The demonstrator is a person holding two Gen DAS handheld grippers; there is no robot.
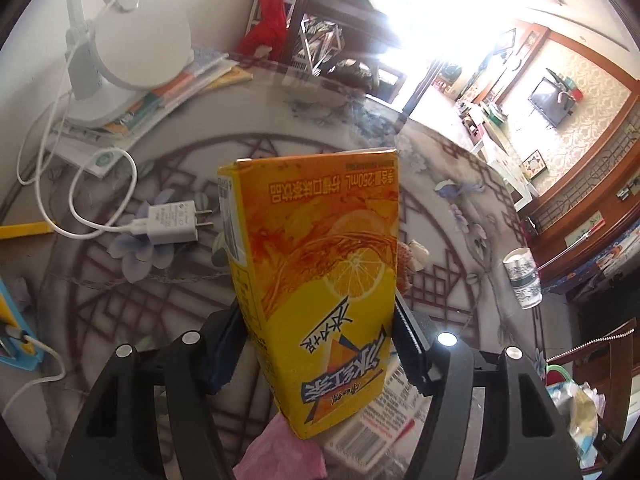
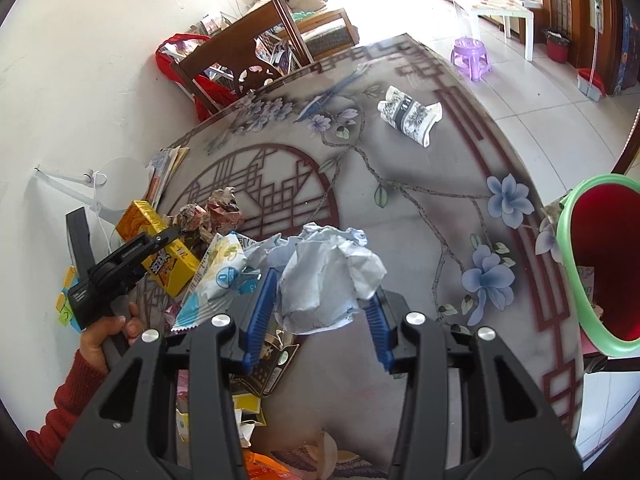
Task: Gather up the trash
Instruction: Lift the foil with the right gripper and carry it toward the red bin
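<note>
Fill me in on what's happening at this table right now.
A person is clearing trash with a gripper in each hand. The left gripper has the yellow drink carton between its fingers, pads against its sides. The right gripper holds a crumpled white paper ball above the table. A red bin with a green rim stands at the table's edge. More wrappers and a crushed paper cup remain.

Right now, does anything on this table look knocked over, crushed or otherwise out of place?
Yes. A patterned paper cup lies on its side, crushed, alone near the far end of the glass-topped table. Crumpled printed paper and wrappers are heaped at the left edge. A white charger plug lies unplugged, its cable looping loose.
</note>
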